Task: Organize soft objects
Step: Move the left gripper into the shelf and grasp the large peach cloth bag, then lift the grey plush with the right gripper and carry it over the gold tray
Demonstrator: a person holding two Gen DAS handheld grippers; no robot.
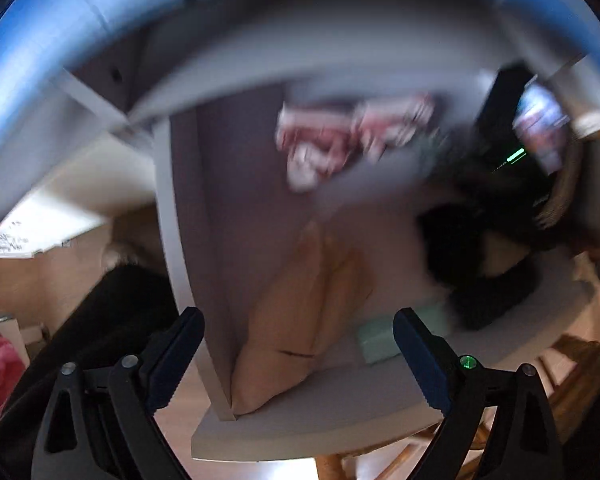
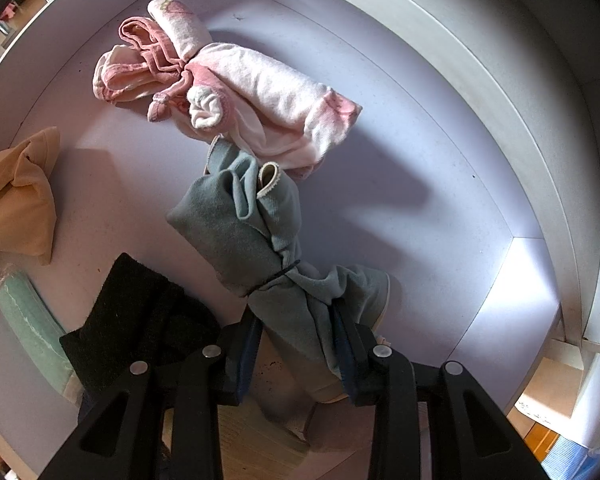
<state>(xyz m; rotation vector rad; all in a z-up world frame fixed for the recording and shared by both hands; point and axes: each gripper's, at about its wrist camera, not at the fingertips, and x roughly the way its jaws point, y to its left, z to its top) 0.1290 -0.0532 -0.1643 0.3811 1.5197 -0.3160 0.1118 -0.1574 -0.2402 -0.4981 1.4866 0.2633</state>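
My right gripper (image 2: 296,344) is shut on a grey-blue cloth bundle (image 2: 240,216) tied with a black band, holding it just over the white shelf floor (image 2: 440,184). Pink and white clothes (image 2: 240,76) lie beyond it. A tan pouch (image 2: 16,204), a black cloth (image 2: 140,312) and a mint green item (image 2: 32,328) lie to the left. My left gripper (image 1: 298,356) is open and empty, above the blurred shelf with the tan pouch (image 1: 296,328), mint item (image 1: 380,340), black cloth (image 1: 480,264) and pink clothes (image 1: 340,140).
The shelf has a raised white back wall (image 2: 520,92) and a side wall (image 1: 168,208). A wooden floor (image 2: 244,436) shows under the shelf's front edge. A dark device with a green light (image 1: 516,156) is at the right in the left wrist view.
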